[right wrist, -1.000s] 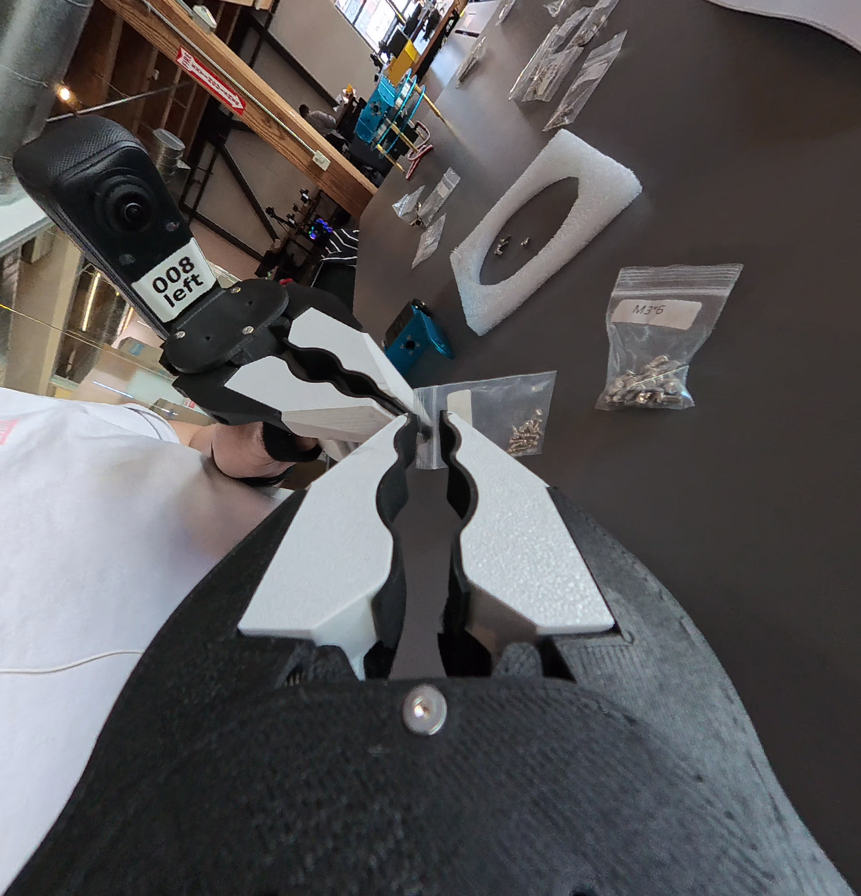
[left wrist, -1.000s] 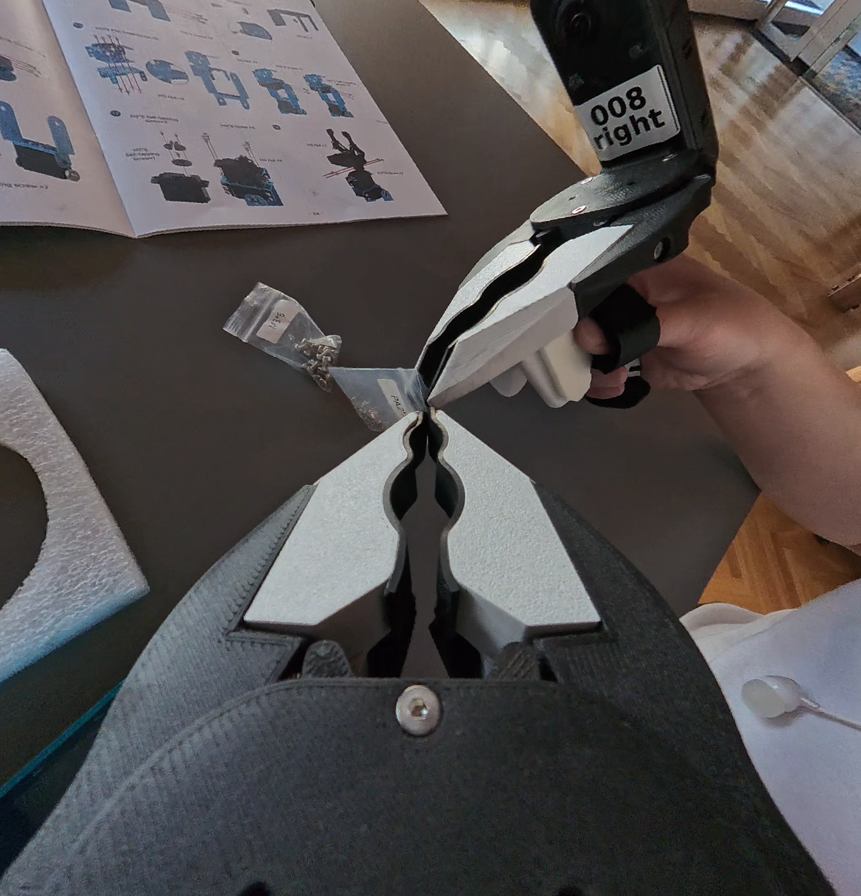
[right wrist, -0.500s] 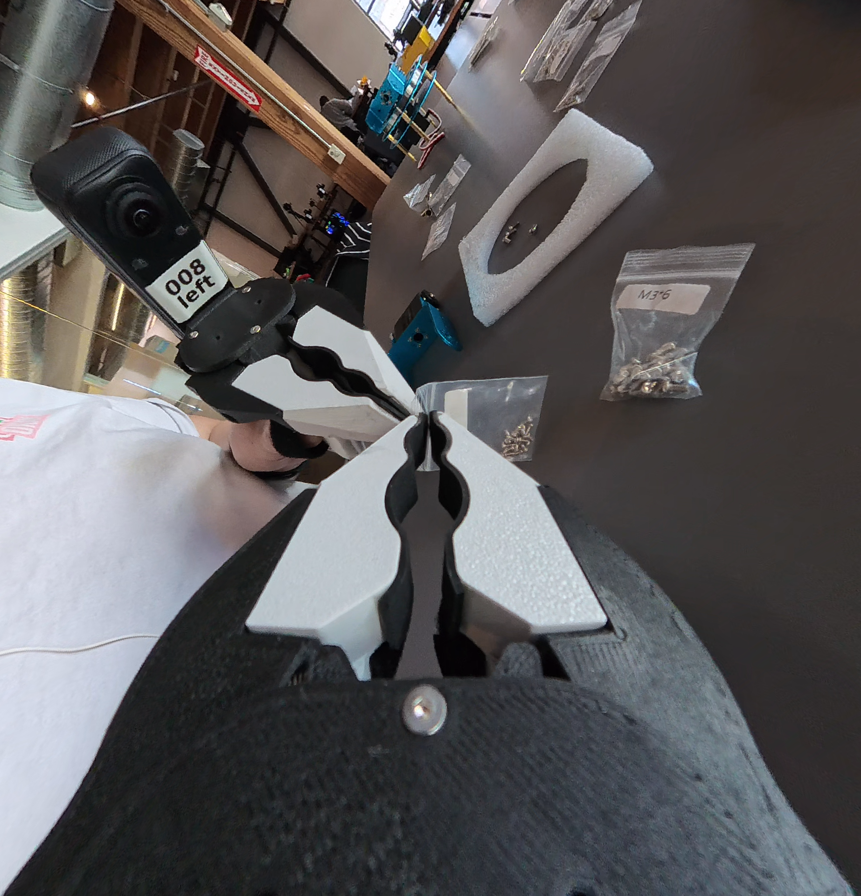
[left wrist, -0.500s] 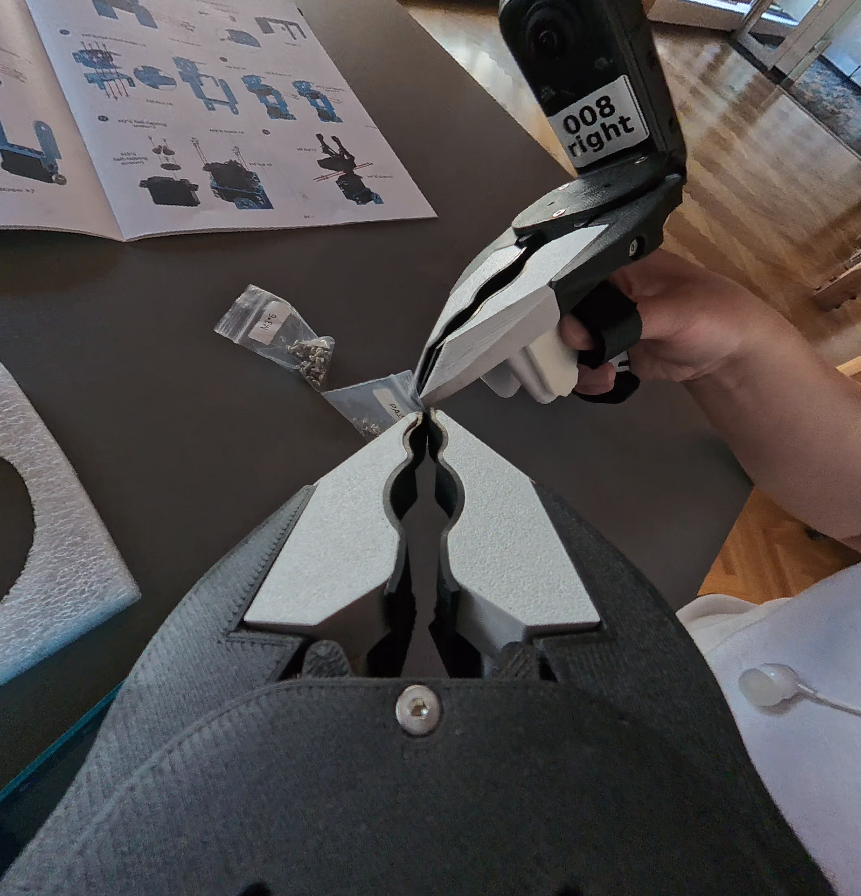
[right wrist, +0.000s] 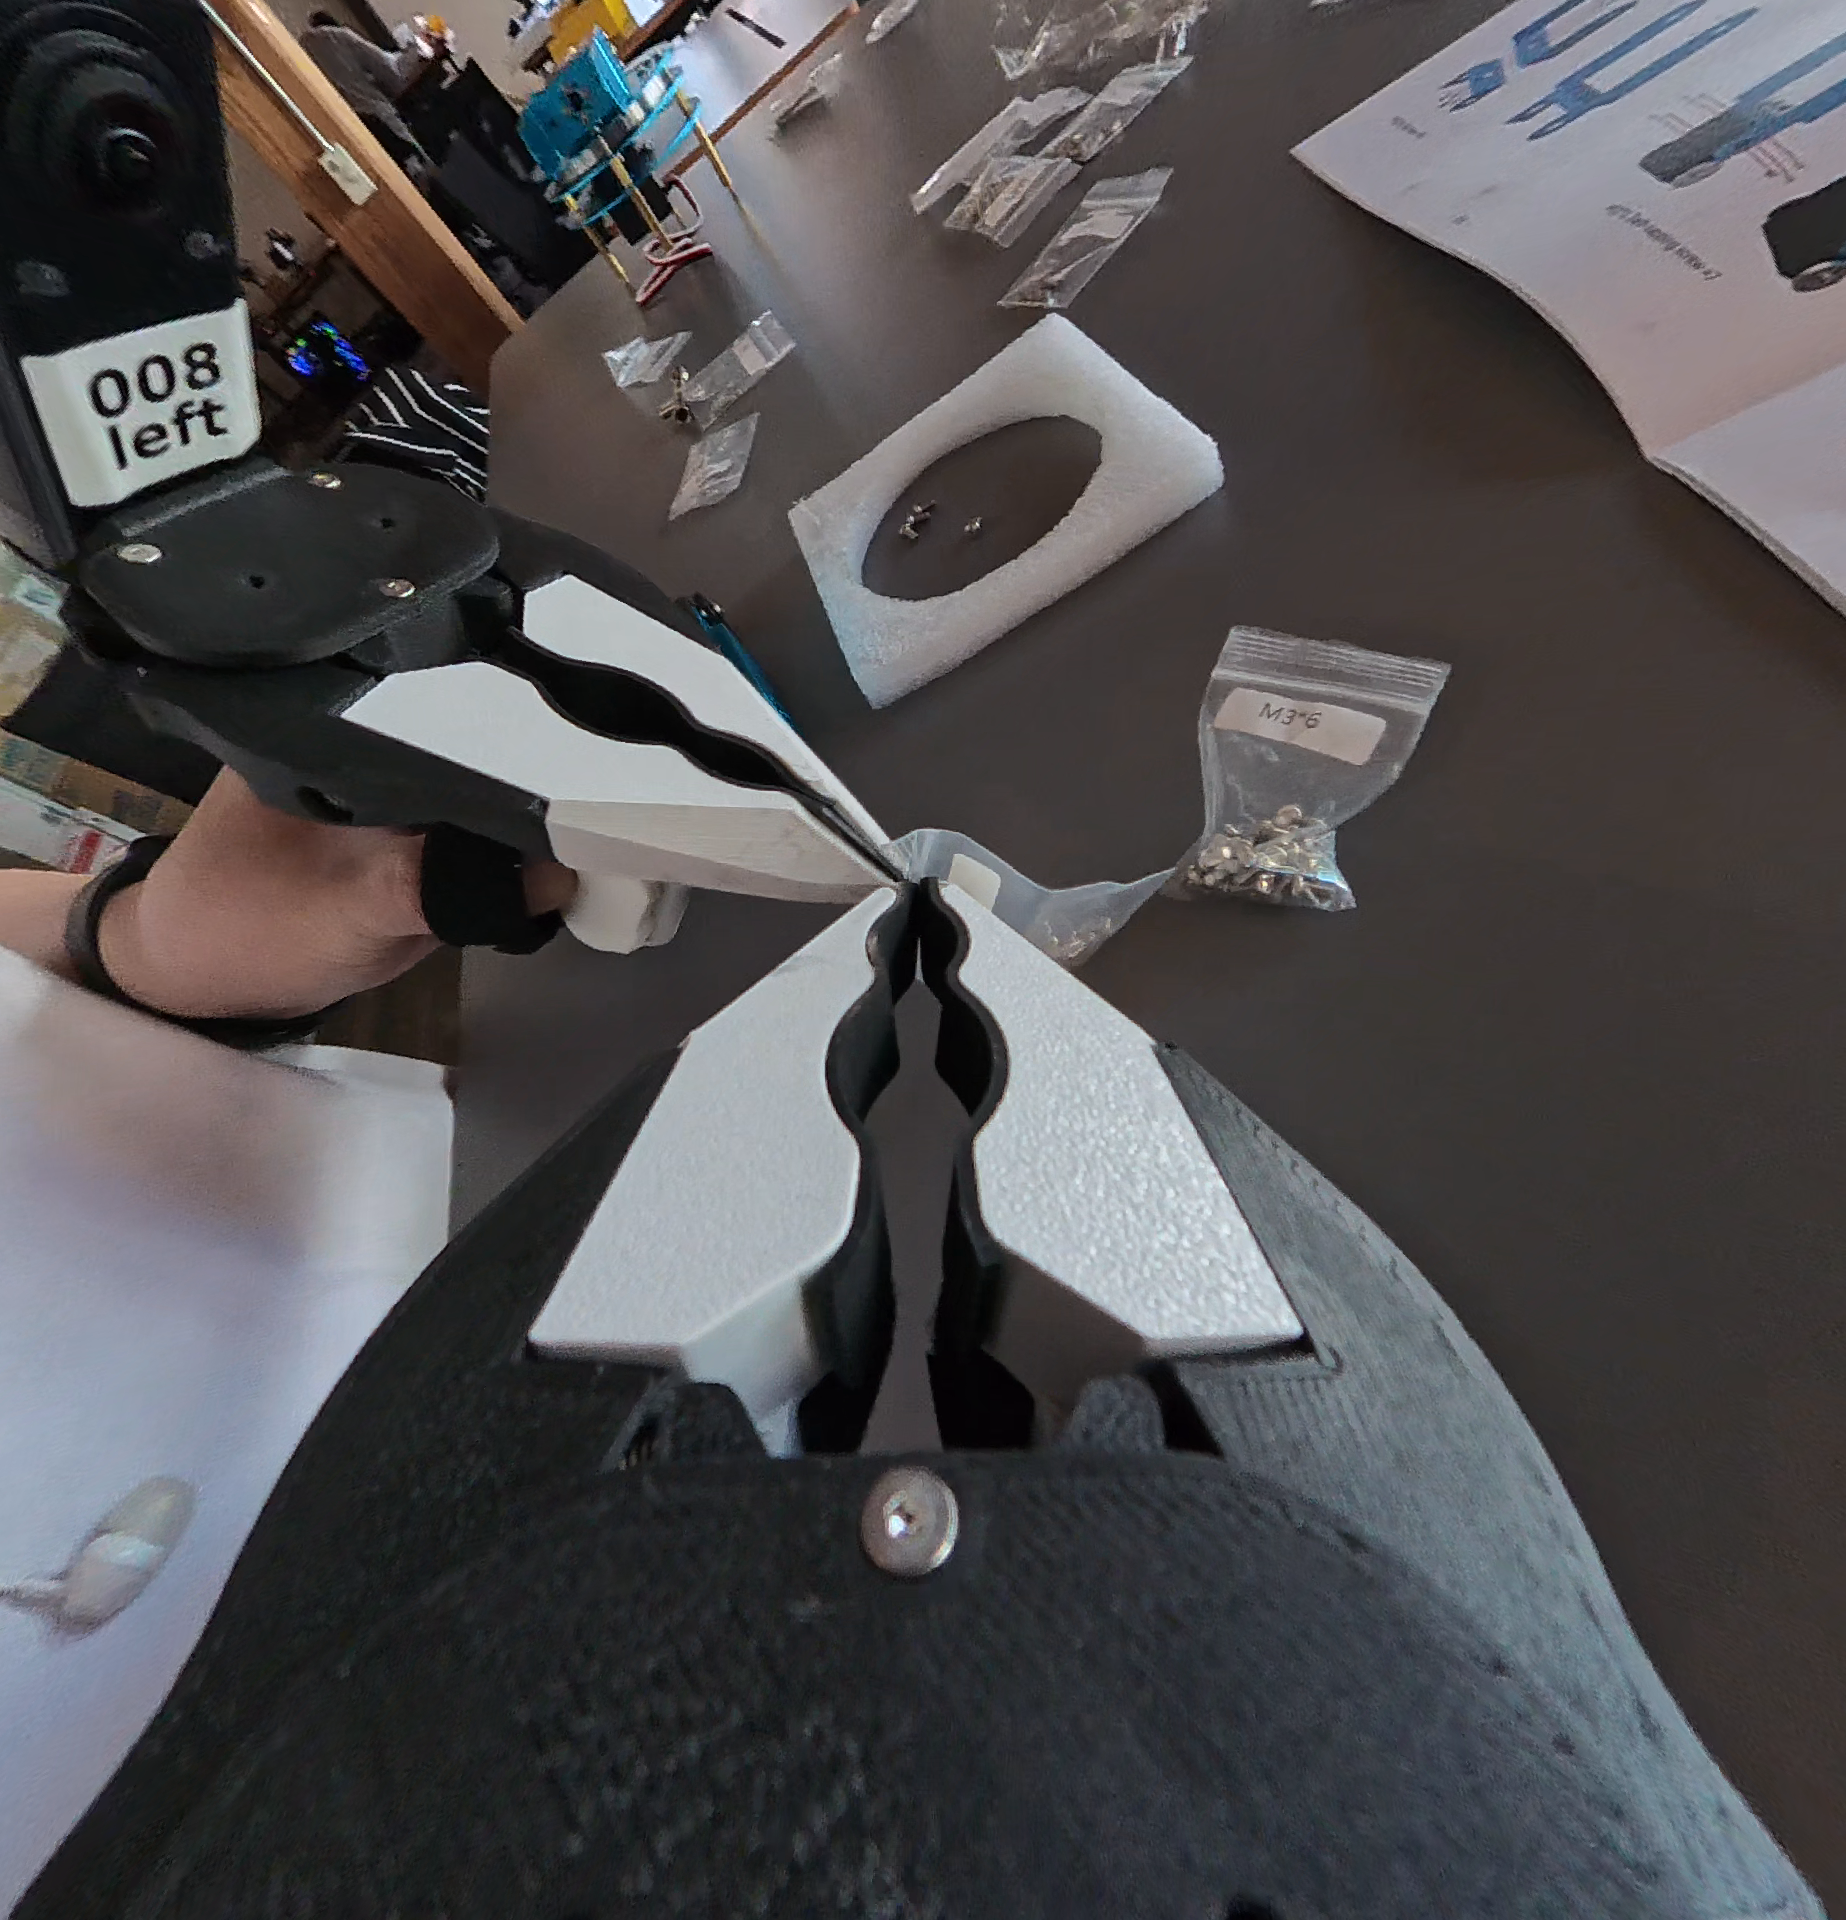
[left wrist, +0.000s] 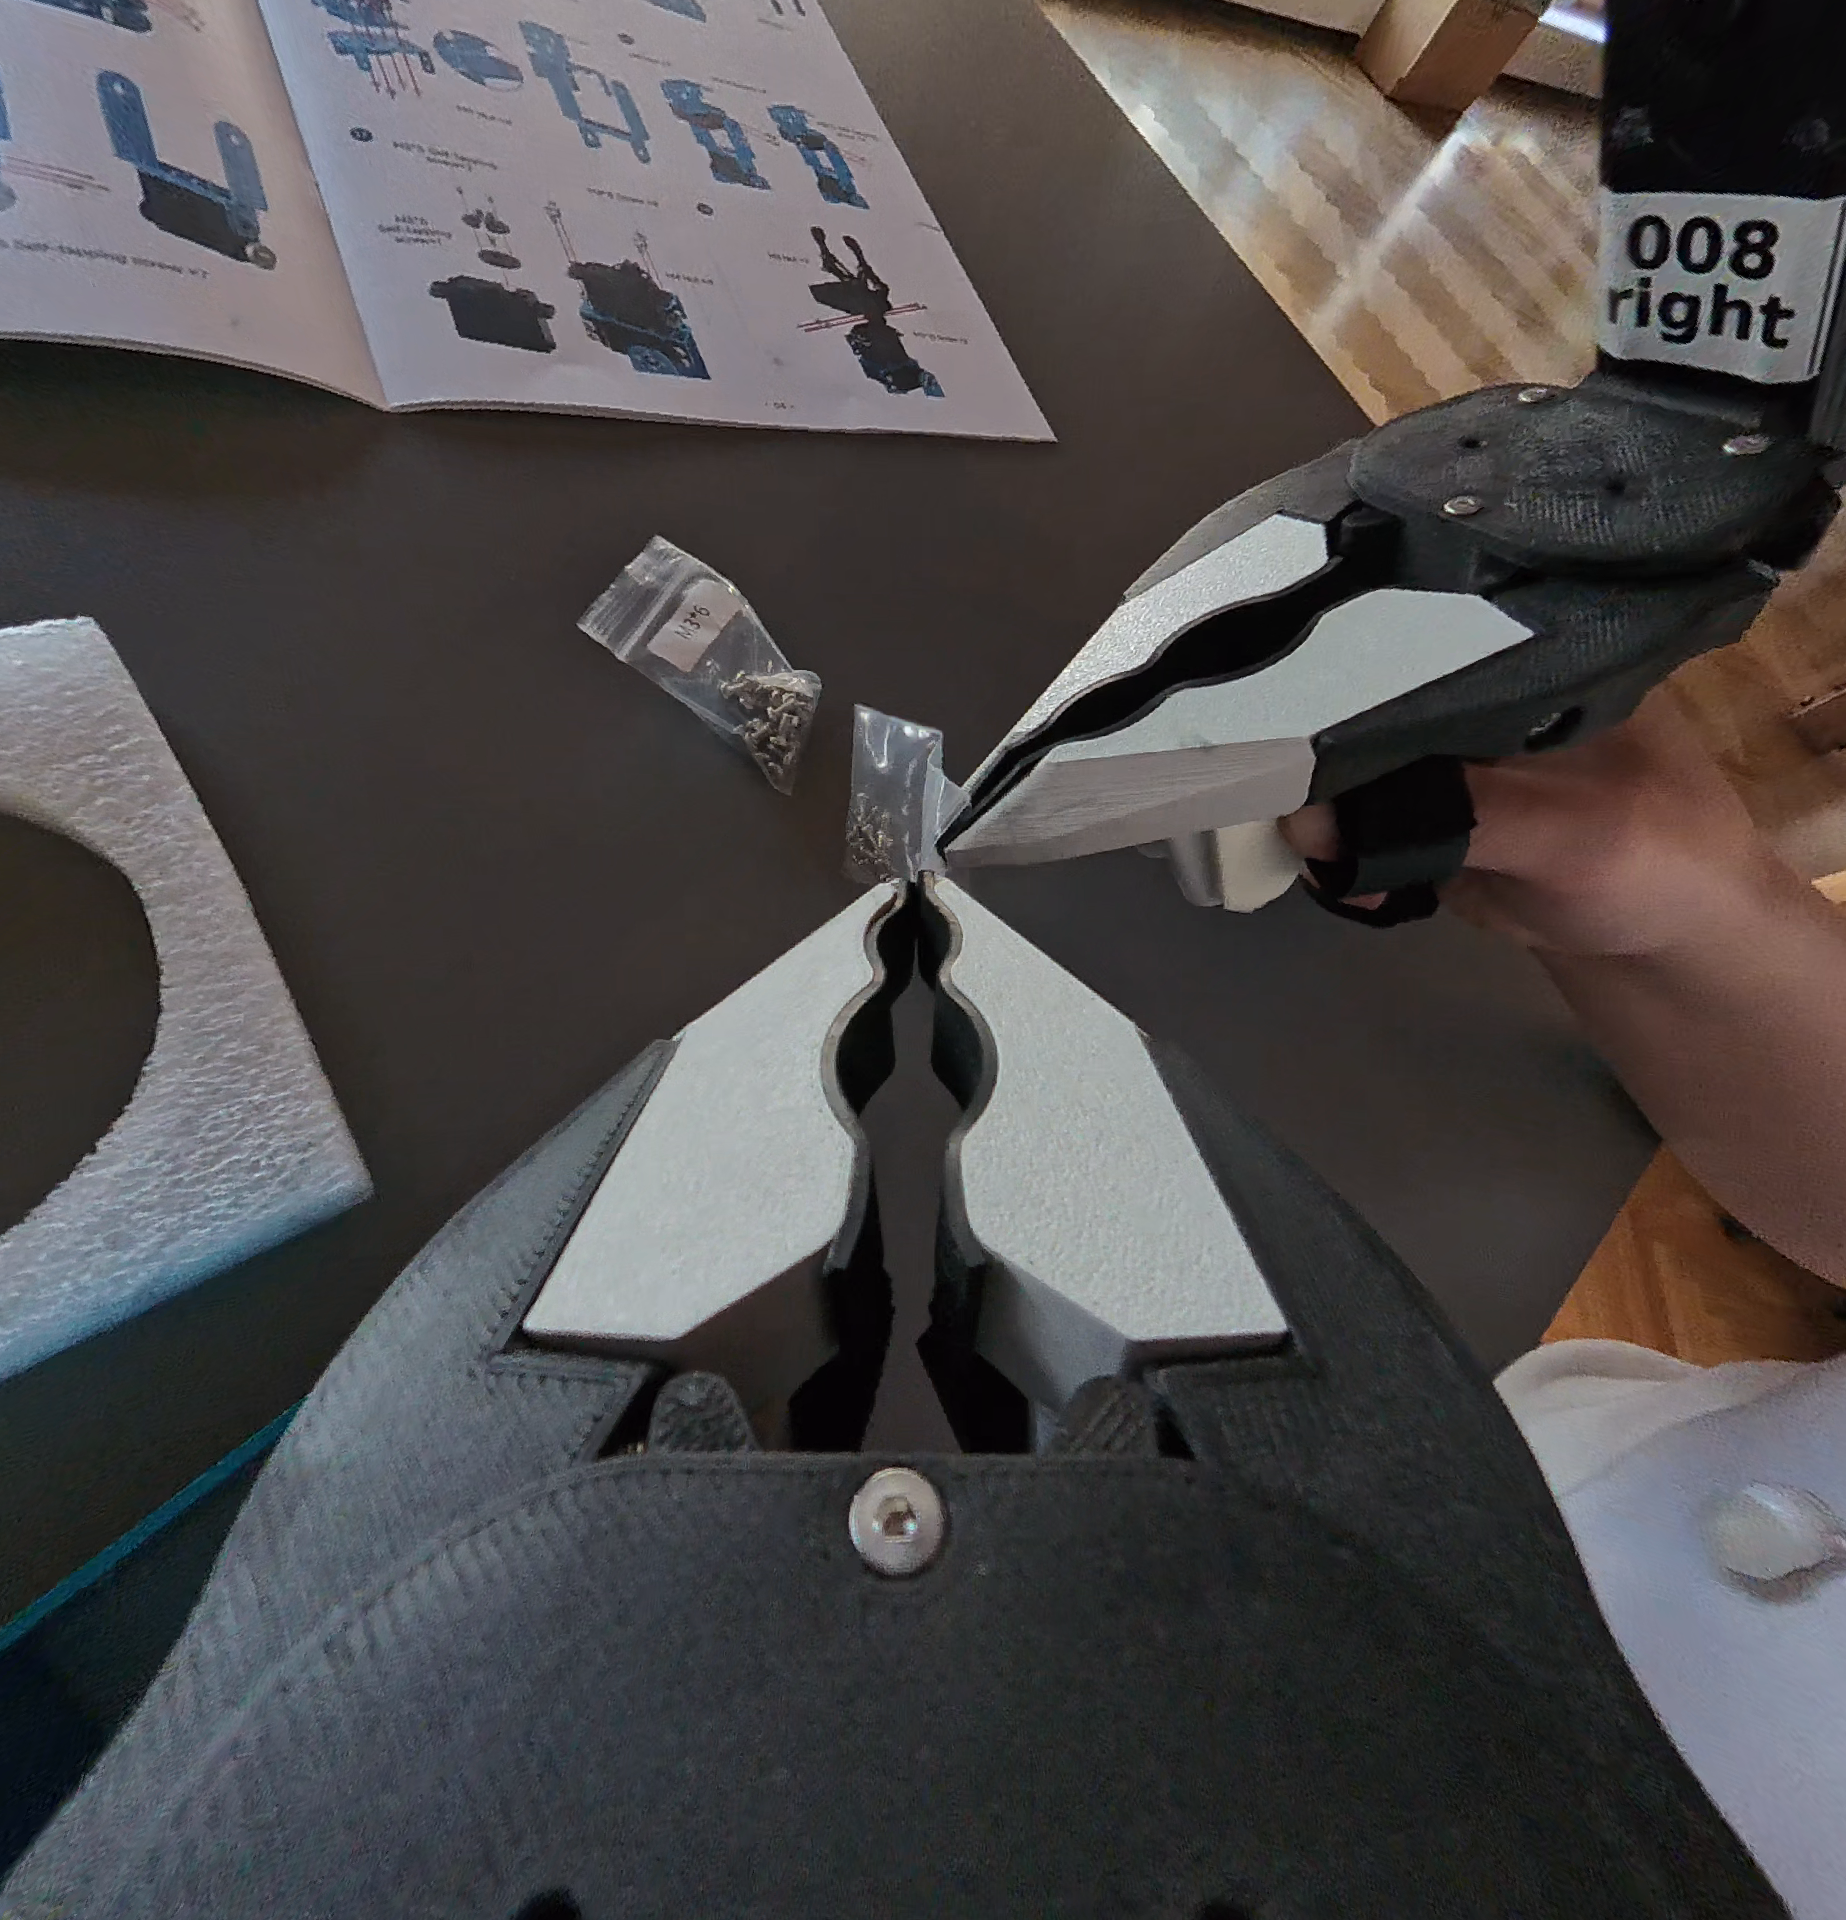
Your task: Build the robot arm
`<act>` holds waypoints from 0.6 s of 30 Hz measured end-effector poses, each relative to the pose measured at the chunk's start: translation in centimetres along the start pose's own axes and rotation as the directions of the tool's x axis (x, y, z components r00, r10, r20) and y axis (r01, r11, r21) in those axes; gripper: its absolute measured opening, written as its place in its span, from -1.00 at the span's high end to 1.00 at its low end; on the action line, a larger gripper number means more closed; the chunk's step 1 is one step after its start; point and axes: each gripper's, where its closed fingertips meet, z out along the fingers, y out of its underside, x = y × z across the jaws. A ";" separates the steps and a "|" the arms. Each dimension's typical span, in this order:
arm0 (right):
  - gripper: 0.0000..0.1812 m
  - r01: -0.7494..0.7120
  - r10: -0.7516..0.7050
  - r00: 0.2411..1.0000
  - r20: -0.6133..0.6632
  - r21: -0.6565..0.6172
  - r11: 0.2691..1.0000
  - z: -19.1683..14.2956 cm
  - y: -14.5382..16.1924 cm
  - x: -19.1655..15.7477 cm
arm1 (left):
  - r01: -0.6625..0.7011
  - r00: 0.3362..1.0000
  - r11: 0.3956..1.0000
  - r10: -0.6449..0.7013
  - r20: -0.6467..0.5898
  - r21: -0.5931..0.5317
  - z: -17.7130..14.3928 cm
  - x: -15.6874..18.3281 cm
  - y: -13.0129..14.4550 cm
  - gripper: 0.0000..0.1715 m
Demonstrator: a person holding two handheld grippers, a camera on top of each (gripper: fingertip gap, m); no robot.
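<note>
A small clear zip bag of tiny screws point(left wrist: 891, 792) hangs above the dark table, pinched at its top edge by both grippers. My left gripper point(left wrist: 911, 885) is shut on one corner of it. My right gripper point(right wrist: 919, 885) is shut on the same edge, its tips touching the left's; it shows from the right in the left wrist view point(left wrist: 948, 844). The bag also shows in the right wrist view point(right wrist: 1044, 902), its screws sagging low. A second labelled bag of screws point(left wrist: 727, 665) lies on the table just beyond, also in the right wrist view point(right wrist: 1283, 790).
A white foam frame point(right wrist: 1012, 520) with an oval hole holding loose screws lies left of the bags. An open instruction booklet point(left wrist: 545, 208) lies at the far side. Several more small bags point(right wrist: 1054, 177) lie farther off. A blue part point(right wrist: 737, 649) sits behind the left gripper. The table edge point(left wrist: 1210, 239) is at right. Less than 4 cm separates the two grippers' tips.
Both grippers have swung and turned while staying shut on the small bag. The bag now hangs more upright with its screws at the bottom, and the views have rotated.
</note>
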 end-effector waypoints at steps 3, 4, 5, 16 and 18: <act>1.00 0.063 -0.064 0.993 -0.099 -0.013 0.998 -0.6 0.2 1.1 | -0.041 0.995 0.999 0.041 0.095 0.004 -0.1 -1.4 0.1 1.00; 1.00 0.028 -0.027 0.999 -0.042 0.024 0.999 -0.8 -0.3 0.2 | -0.019 0.996 0.999 0.016 0.087 0.028 -0.4 -1.5 -0.2 1.00; 1.00 0.003 -0.003 1.000 -0.002 0.045 0.999 -0.8 -0.6 -0.4 | 0.032 0.998 0.998 -0.035 0.054 0.045 -0.4 -1.1 -0.5 1.00; 1.00 -0.100 0.095 0.982 0.163 0.024 0.995 -2.0 0.0 -0.6 | -0.206 0.972 0.961 0.223 -0.078 0.182 -1.9 2.3 -2.1 0.41; 1.00 -0.131 0.128 0.967 0.220 -0.001 0.991 -2.2 0.2 -1.3 | -0.359 0.923 0.909 0.380 -0.065 0.214 -2.7 2.8 -2.0 0.17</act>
